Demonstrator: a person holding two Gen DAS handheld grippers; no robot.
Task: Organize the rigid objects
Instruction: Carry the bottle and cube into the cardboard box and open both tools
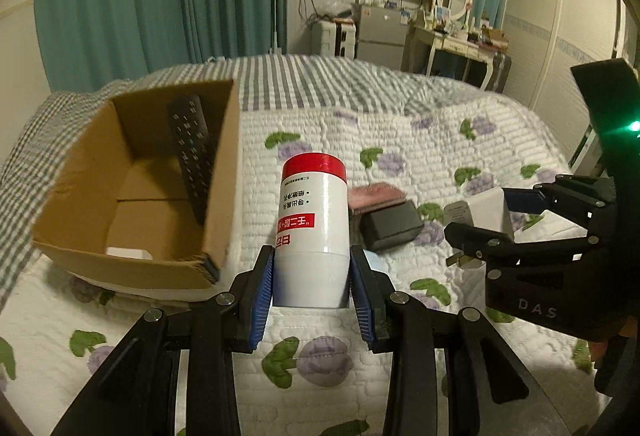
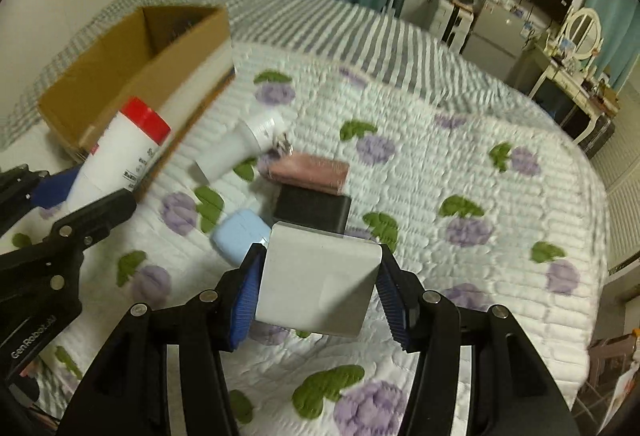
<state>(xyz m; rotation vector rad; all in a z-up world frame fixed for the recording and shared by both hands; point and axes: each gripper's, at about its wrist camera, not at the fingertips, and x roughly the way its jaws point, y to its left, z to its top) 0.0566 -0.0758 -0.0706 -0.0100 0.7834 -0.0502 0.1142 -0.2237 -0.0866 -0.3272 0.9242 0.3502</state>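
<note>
L gripper (image 1: 312, 272): pads clamped on base of white bottle w/ red cap (image 1: 311, 220), held above the quilt just right of the cardboard box (image 1: 218, 172). Box contains a black remote (image 1: 192, 152) leaning on its wall.

R gripper (image 2: 318, 288): clamped on white charger block (image 2: 320, 284), raised over the bed. Below it: light-blue case (image 2: 240, 236), black block (image 2: 312, 210), pink item (image 2: 308, 172), and a blurred white object, possibly a plug adapter (image 2: 244, 142).
</note>
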